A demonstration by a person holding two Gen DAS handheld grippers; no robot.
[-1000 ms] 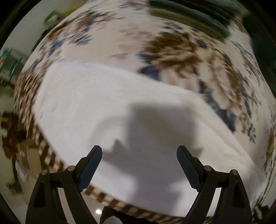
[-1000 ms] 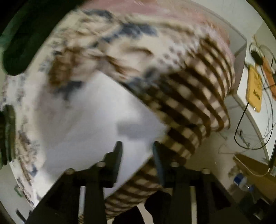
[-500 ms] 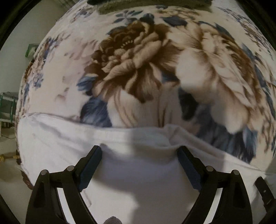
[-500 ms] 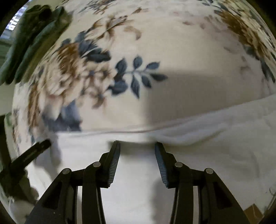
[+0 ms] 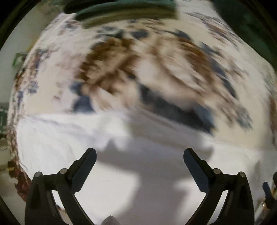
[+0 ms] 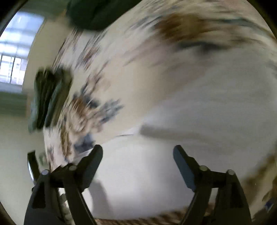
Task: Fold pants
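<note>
White pants (image 5: pixel 138 173) lie spread flat on a floral blanket (image 5: pixel 155 72), filling the lower half of both wrist views. Both pictures are motion-blurred, so seams and folds cannot be made out. In the left view the left tool (image 5: pixel 139 161) hangs over the white cloth with its fingers spread wide and nothing between them; its shadow falls across the fabric just ahead. The far edge of the pants runs across the middle of that view, with the brown and blue flower print beyond it and dark green folded cloth (image 5: pixel 121 8) at the blanket's far end. In the right view the right tool (image 6: pixel 138 156) is likewise spread wide and empty above the pants (image 6: pixel 147 173), whose edge meets the blanket (image 6: pixel 155 69) just past the left finger. A dark green bundle (image 6: pixel 50 98) sits at the blanket's left edge, another dark green mass (image 6: pixel 97 12) at the top, and a bright window (image 6: pixel 17 48) shows at far left.
</note>
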